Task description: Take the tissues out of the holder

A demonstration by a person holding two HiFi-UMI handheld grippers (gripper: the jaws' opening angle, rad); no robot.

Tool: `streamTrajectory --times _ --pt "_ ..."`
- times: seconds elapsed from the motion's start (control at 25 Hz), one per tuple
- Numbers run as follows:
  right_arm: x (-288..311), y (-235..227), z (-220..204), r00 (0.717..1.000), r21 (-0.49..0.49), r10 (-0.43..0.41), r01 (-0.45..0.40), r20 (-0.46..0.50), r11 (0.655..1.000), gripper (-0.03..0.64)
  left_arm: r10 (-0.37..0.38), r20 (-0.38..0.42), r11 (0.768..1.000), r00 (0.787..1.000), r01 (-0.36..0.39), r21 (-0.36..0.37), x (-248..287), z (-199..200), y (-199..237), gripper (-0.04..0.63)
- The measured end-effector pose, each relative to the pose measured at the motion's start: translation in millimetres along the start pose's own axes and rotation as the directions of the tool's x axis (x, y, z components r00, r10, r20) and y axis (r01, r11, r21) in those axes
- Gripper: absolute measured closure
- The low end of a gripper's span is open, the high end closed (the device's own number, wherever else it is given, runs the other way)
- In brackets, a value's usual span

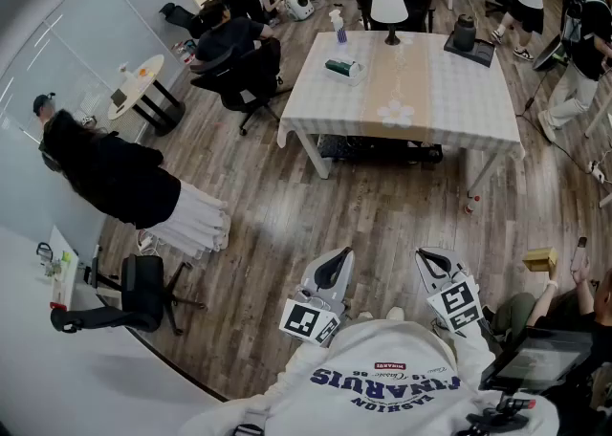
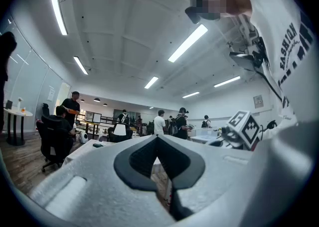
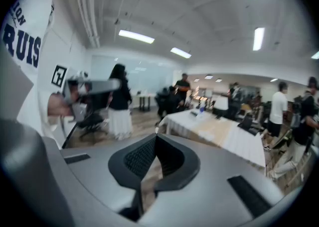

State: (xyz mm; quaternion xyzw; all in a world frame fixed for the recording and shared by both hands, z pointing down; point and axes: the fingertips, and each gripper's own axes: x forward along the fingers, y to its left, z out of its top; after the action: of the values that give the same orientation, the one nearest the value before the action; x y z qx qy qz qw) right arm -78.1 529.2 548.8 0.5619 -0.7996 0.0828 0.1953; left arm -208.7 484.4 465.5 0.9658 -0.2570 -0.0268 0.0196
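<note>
A dark green tissue holder (image 1: 341,68) with a bit of white at one end lies on the white-clothed table (image 1: 449,99), far ahead of me across the wooden floor. My left gripper (image 1: 335,260) and right gripper (image 1: 430,257) are held close to my chest, well short of the table and pointing toward it. The left gripper view shows the left gripper (image 2: 157,136) with its tips meeting and nothing between them. The right gripper (image 3: 155,135) looks the same in its own view, shut and empty, with the table (image 3: 234,139) beyond it.
On the table also stand a spray bottle (image 1: 339,28), a white lamp (image 1: 388,9) and a black object (image 1: 467,37). A person in a black top and white skirt (image 1: 124,185) stands at left. Office chairs (image 1: 244,76), a seated person (image 1: 574,305) and a small box (image 1: 540,260) are nearby.
</note>
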Motion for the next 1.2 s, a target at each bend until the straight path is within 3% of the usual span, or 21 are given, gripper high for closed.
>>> streamTrajectory --times 0.08,0.12,0.16,0.2,0.32,0.4,0.44,0.48,0.52,0.76,1.2 --pt "18 5 -34 0.986 0.016 0.070 -0.069 -0.149 0.998 0.609 0.001 0.002 1.000 1.000 -0.001 0.007 -2 1 6 0.591" --pt "25 7 -44 0.977 0.022 0.096 -0.093 -0.191 0.995 0.511 0.000 0.005 1.000 1.000 0.000 0.011 -3 2 9 0.591" --pt "29 8 -48 0.971 0.019 0.110 -0.108 -0.211 0.994 0.286 -0.001 0.009 1.000 1.000 0.001 0.016 -5 5 11 0.591" --pt "30 8 -46 0.971 0.003 0.108 -0.110 -0.215 0.994 0.176 -0.003 0.013 1.000 1.000 0.002 0.021 -9 7 14 0.591" --pt "25 12 -16 0.989 -0.062 0.043 -0.053 -0.145 0.997 0.176 0.004 0.014 1.000 1.000 -0.004 0.022 -24 12 23 0.591" --pt "21 14 8 0.998 -0.043 0.025 -0.027 -0.054 0.999 0.187 0.013 0.010 1.000 1.000 -0.013 0.017 -32 11 28 0.591" --pt "18 16 15 1.000 -0.018 0.027 -0.027 -0.014 0.999 0.320 0.016 0.008 1.000 1.000 -0.017 0.013 -36 9 29 0.591" --pt "16 19 19 0.999 0.008 0.032 -0.032 0.017 0.999 0.508 0.018 0.008 1.000 1.000 -0.019 0.010 -39 8 30 0.591" --pt "15 21 21 0.999 0.034 0.035 -0.036 0.038 0.999 0.571 0.018 0.008 1.000 1.000 -0.018 0.007 -42 7 30 0.591" --pt "21 25 24 0.996 0.144 0.017 -0.029 0.083 0.989 0.575 0.013 0.004 1.000 1.000 -0.013 0.005 -50 7 36 0.591" --pt "21 -13 34 0.983 0.176 -0.034 0.001 0.183 0.984 0.589 0.031 -0.008 0.999 0.999 -0.031 0.019 -23 6 33 0.591"
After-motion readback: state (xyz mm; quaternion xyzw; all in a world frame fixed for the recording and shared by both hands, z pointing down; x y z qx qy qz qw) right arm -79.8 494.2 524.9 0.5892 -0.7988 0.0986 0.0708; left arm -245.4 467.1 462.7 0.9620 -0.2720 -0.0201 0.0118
